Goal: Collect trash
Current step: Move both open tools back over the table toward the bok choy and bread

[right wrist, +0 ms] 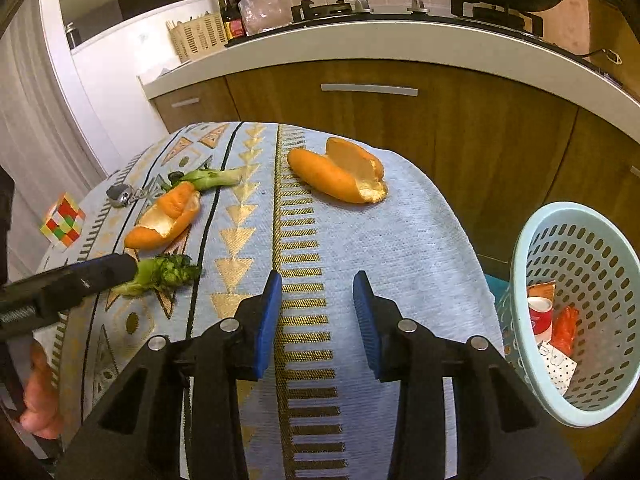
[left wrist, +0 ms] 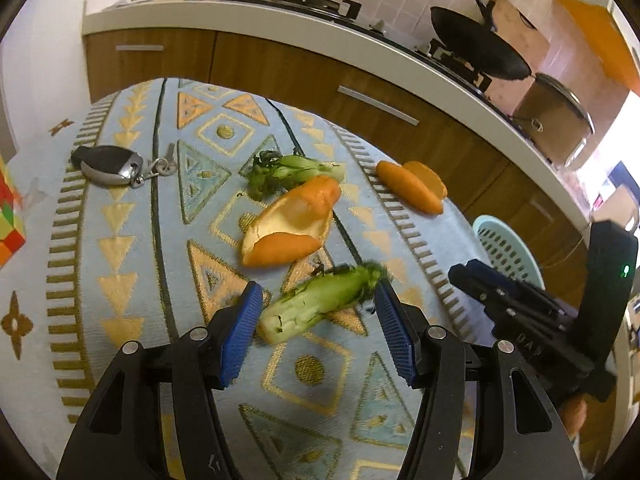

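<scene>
The left hand-held gripper (left wrist: pixel 318 320) was open, its blue pads on each side of the near green veggie scrap (left wrist: pixel 320 304) on the surface (left wrist: pixel 132 280). The right hand-held gripper (right wrist: pixel 318 320) was open and empty, near the basket (right wrist: pixel 520 280). The soft scrap could slip out if squeezed off-center.
</scene>
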{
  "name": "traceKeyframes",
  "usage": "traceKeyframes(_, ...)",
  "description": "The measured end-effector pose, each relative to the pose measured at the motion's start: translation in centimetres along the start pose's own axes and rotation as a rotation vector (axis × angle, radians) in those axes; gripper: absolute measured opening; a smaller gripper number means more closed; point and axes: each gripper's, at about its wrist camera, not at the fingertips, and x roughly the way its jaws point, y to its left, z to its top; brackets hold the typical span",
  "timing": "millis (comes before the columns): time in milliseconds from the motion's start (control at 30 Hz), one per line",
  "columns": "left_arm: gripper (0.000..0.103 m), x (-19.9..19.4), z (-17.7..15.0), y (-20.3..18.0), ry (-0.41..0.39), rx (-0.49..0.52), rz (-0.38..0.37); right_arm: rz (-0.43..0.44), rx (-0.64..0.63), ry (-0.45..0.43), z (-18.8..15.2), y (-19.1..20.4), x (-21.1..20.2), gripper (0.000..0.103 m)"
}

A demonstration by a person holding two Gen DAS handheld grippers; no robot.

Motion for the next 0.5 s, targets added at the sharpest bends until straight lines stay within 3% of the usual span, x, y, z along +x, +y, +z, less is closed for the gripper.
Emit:
traceKeyframes(367,0.056,-2.3,-2.7,-2.4,0.115,0.061,-0.089,0.010,0.037,0.001,0.1,-0.6,0.1,0.034)
traceKeyframes(433,0.056,-2.7,-2.9,-2.7,0.115,0.091,-0.074,0.013,0.039,-0.001,0.0,-0.7,0.1,0.034)
traceKeyframes(500,0.060,-3.3,-2.9,-2.9,0.068,0.144,0.013,0.013,0.038,0.000,0.0,-0.6,0.1,0.034)
